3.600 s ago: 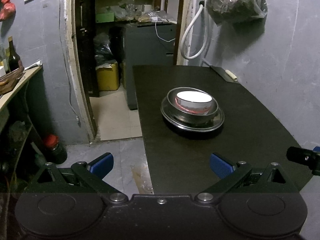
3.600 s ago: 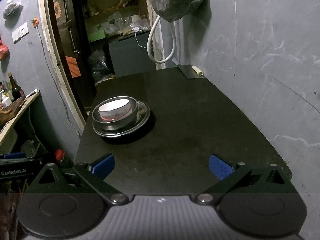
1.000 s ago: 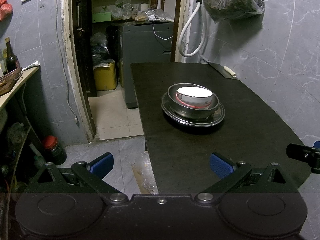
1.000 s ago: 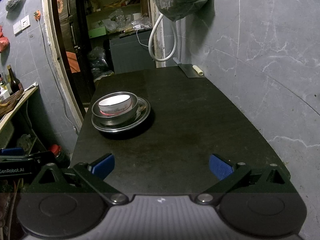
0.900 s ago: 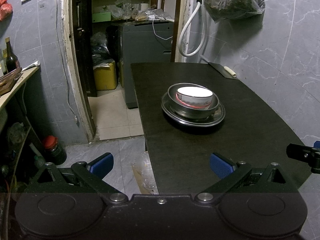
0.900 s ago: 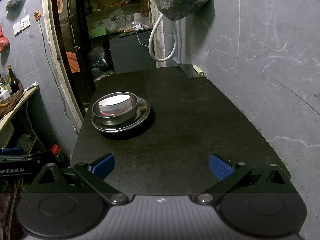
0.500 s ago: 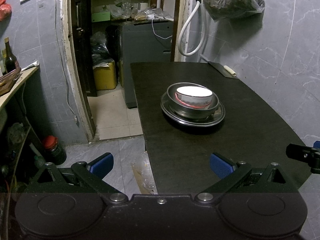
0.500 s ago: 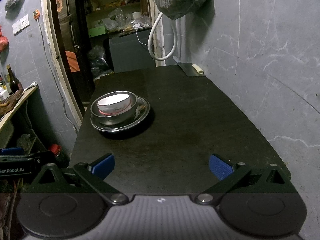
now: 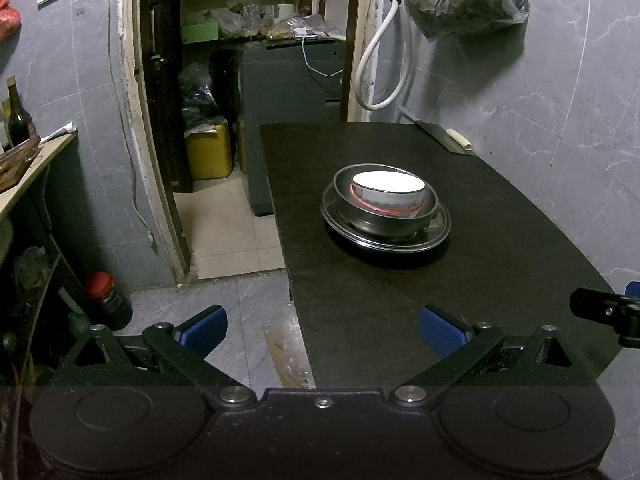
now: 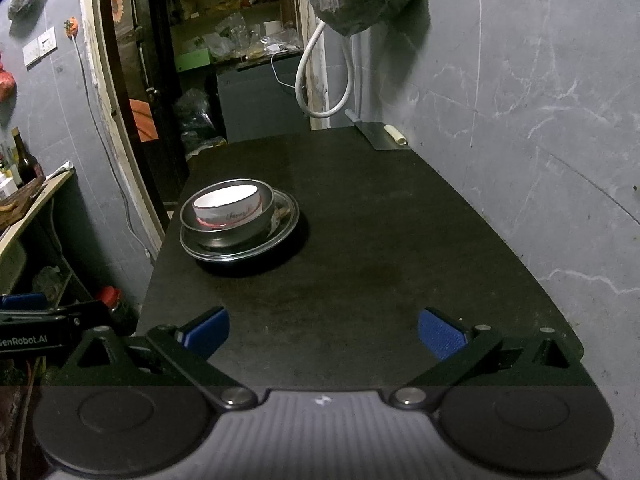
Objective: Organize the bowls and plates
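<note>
A white ceramic bowl (image 9: 387, 189) with a red band sits inside a steel bowl (image 9: 430, 210), which sits on a steel plate (image 9: 440, 234) on the black table (image 9: 500, 272). The same stack shows in the right wrist view: white bowl (image 10: 228, 204), steel bowl (image 10: 228, 236), plate (image 10: 290, 216). My left gripper (image 9: 322, 326) is open and empty, held back at the table's near left corner. My right gripper (image 10: 324, 330) is open and empty over the table's near edge (image 10: 360, 352), well short of the stack.
A cleaver (image 9: 444, 140) lies at the table's far right corner by the grey wall. A doorway (image 9: 200, 120) with clutter opens to the left. A wooden shelf with a bottle (image 9: 18, 124) stands at far left. A red-capped jar (image 9: 106, 300) stands on the floor.
Almost nothing has changed in the last second. Since 3.6 s ago both grippers have drawn back slightly from the stack, staying open.
</note>
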`<state>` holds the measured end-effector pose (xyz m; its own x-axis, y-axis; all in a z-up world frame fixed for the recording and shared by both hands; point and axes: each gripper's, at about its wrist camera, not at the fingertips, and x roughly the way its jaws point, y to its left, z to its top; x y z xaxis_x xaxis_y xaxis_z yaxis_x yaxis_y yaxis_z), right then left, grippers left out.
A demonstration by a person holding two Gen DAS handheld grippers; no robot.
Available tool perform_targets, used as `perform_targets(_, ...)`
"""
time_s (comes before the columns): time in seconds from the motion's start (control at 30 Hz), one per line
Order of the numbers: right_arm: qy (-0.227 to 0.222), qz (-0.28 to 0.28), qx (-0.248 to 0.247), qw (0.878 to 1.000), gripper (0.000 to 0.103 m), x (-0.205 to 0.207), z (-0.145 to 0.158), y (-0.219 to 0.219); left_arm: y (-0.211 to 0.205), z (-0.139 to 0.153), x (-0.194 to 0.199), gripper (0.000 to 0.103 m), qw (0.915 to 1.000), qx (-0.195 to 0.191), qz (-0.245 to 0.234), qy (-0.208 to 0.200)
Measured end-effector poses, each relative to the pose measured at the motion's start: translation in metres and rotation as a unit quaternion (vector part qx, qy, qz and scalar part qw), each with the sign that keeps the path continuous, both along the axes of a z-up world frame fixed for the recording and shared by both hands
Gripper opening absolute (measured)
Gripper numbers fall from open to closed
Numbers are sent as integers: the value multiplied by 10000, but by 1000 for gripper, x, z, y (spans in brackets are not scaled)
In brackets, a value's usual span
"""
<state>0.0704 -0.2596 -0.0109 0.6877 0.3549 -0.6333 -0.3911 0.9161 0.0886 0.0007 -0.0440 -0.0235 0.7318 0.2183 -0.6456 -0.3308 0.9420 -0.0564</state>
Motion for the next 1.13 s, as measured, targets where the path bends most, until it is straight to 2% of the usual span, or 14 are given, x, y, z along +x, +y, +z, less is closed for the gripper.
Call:
perform_targets(0.4, 21, -36, -31, 10000, 103, 3, -3, 3, 10, -1, 0, 102, 9999, -21, -120, -63)
perform_targets(0.63, 50, -90, -68, 9999, 103, 4, -2, 8, 5, 6, -3, 102, 9989, 191, -342, -274)
perform_targets(1.13, 131, -321, -134, 9993, 103, 0, -3, 22, 21, 5, 3, 102, 9969, 44, -668, -408)
